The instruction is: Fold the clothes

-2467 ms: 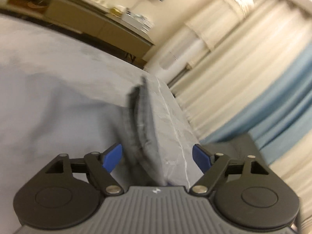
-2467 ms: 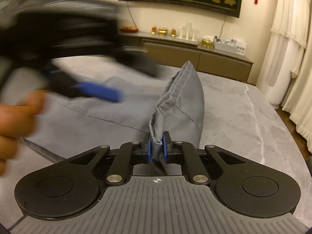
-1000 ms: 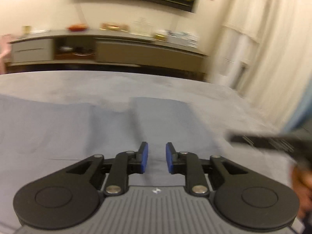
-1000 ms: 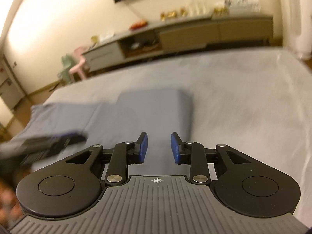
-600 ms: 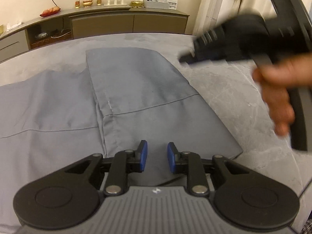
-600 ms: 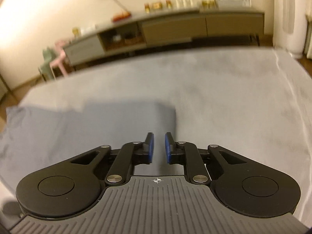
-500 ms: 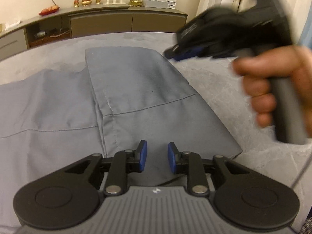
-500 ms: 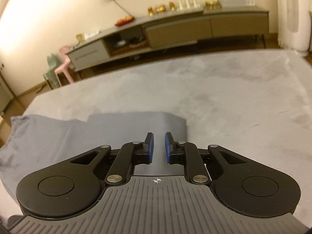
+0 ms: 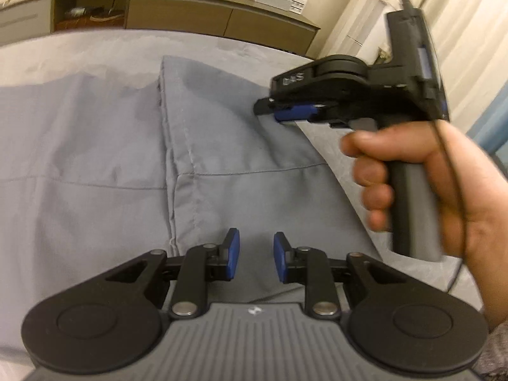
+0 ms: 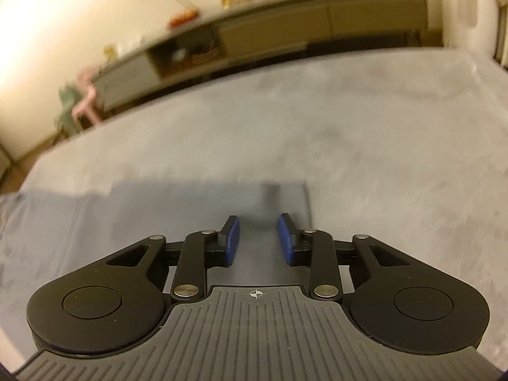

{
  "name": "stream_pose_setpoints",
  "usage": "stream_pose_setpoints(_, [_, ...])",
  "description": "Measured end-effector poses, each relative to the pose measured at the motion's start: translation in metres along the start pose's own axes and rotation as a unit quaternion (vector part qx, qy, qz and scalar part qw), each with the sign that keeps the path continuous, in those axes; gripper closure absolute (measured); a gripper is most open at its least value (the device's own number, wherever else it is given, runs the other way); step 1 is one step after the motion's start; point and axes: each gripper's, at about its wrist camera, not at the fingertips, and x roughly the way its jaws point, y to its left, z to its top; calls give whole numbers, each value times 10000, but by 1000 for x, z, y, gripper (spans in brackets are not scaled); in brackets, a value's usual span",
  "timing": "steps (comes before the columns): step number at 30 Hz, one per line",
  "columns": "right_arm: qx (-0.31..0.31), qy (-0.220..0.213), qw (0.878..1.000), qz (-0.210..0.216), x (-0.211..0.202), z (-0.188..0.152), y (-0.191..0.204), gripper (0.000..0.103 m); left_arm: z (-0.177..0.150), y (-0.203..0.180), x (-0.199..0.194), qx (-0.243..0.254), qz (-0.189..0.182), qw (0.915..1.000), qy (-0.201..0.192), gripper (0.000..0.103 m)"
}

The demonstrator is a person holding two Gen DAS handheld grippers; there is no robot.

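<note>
Hovering empty over the grey garment [image 9: 241, 146] on the surface [image 10: 381, 146], the left gripper [image 9: 255, 255] sits slightly parted, the right gripper [image 10: 257, 241] is opening; next, pinch the folded edge.

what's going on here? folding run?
Yes. A person holds a gripper in each hand over a grey garment spread on a grey surface. One side panel is already folded over. The left gripper hovers open near the hem; the right gripper, jaws opening and empty, is at the fold's far edge.
</note>
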Motion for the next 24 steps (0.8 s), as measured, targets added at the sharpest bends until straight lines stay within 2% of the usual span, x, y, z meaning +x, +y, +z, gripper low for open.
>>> stream_pose_setpoints(3, [-448,-174,9987,196,-36,-8,14,71,-3,1,-2,-68,-20,9999,-127,79])
stream_pose_setpoints(5, [-758,-127,9967,273,-53,-24,20,72,-3,2,-1,-132,-38,9996,-235,79])
stream_pose_setpoints(7, [-1045,80,9943,209,-55,-47,18,74,-4,0,1,-106,-8,9994,-324,79])
stream_pose_setpoints(9, [-1261,206,9917,135,-50,-70,11,82,-4,-5,1,-5,62,9993,-373,79])
stream_pose_setpoints(10, [-1347,226,9906,118,-50,-79,8,83,-5,-9,0,70,116,9992,-374,79])
stream_pose_setpoints(15, [-1162,-165,9925,330,-89,-97,2,80,-5,-16,-1,196,202,9990,-347,79])
stream_pose_setpoints(17, [-991,5,9947,286,-83,-105,-1,80,-8,-18,-7,78,161,9993,-341,79])
stream_pose_setpoints(18, [-983,127,9949,204,-76,-110,-2,84,-7,-18,-7,42,157,9994,-317,79])
stream_pose_setpoints(20, [-1045,1,9944,133,-77,-117,-1,85,-3,-17,-8,-28,156,9997,-210,79])
stream_pose_setpoints(21, [-801,12,9967,140,-79,-115,-3,83,0,-18,-9,-66,155,9998,-118,77])
stream_pose_setpoints(23, [-414,-130,9990,73,-86,-116,-6,53,11,-18,-15,-208,133,9996,-130,72])
stream_pose_setpoints(24, [-347,-253,9991,-66,-89,-118,-4,31,19,-19,-19,-243,140,9994,-223,65])
